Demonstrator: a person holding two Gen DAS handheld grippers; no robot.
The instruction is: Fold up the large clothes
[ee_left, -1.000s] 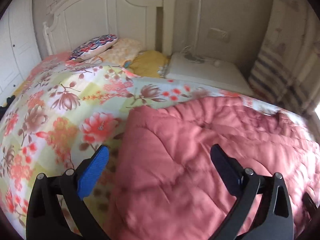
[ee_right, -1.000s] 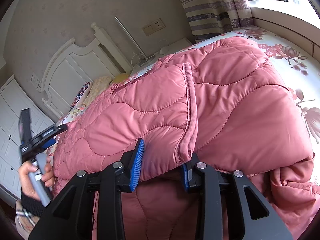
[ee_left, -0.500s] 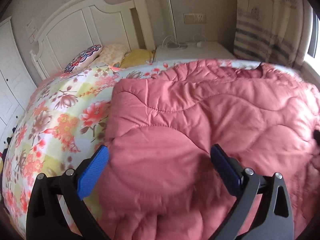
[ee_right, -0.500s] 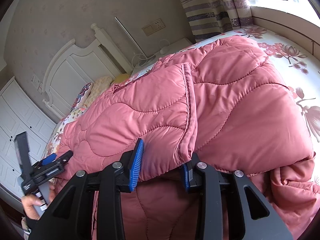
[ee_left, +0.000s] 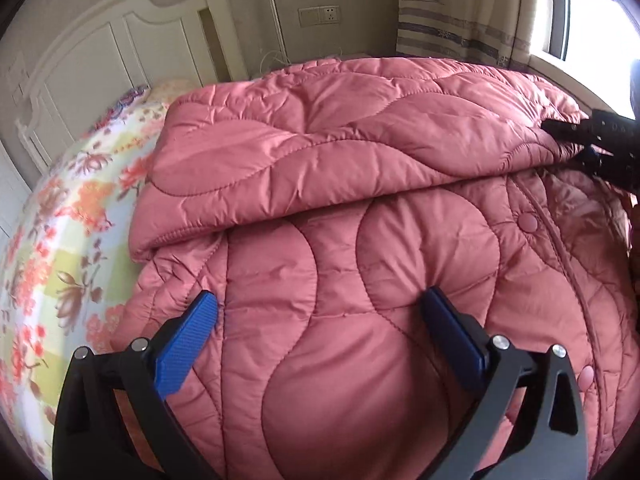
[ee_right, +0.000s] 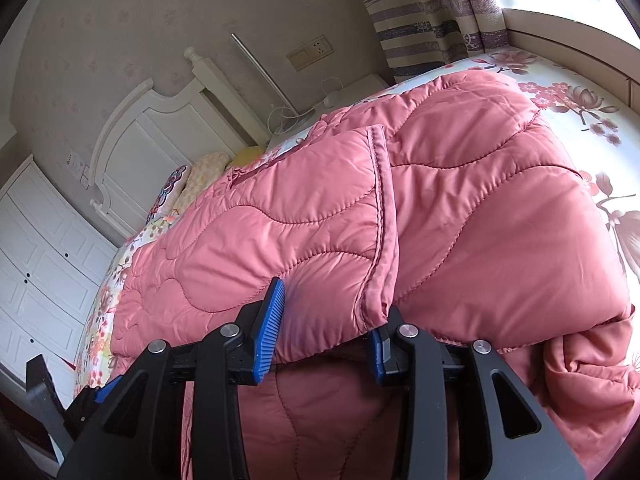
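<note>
One garment: pink quilted coat [ee_left: 360, 240], large, lying across the bed [ee_left: 60, 240] on a floral sheet, partly folded. A folded-over panel [ee_left: 340, 140] rests on top of the lower body, its long axis running side to side across the left wrist view.

Right gripper [ee_right: 324, 332]: its fingers [ee_right: 272, 320] straddle the hemmed corner of that panel and are opening at this moment; the fabric sits between them, the far pad looking barely in contact.

Left gripper [ee_left: 316, 340]: fingers [ee_left: 186, 340] spread wide, holding nothing, poised just above the lower body of the coat, pointing toward the fold.

Governing relation: the lower, unfolded part lies directly under the left gripper, nearer to it than to the right; the fold edge lies ahead, crosswise to its fingers. Judged next move: a grasp there.
</note>
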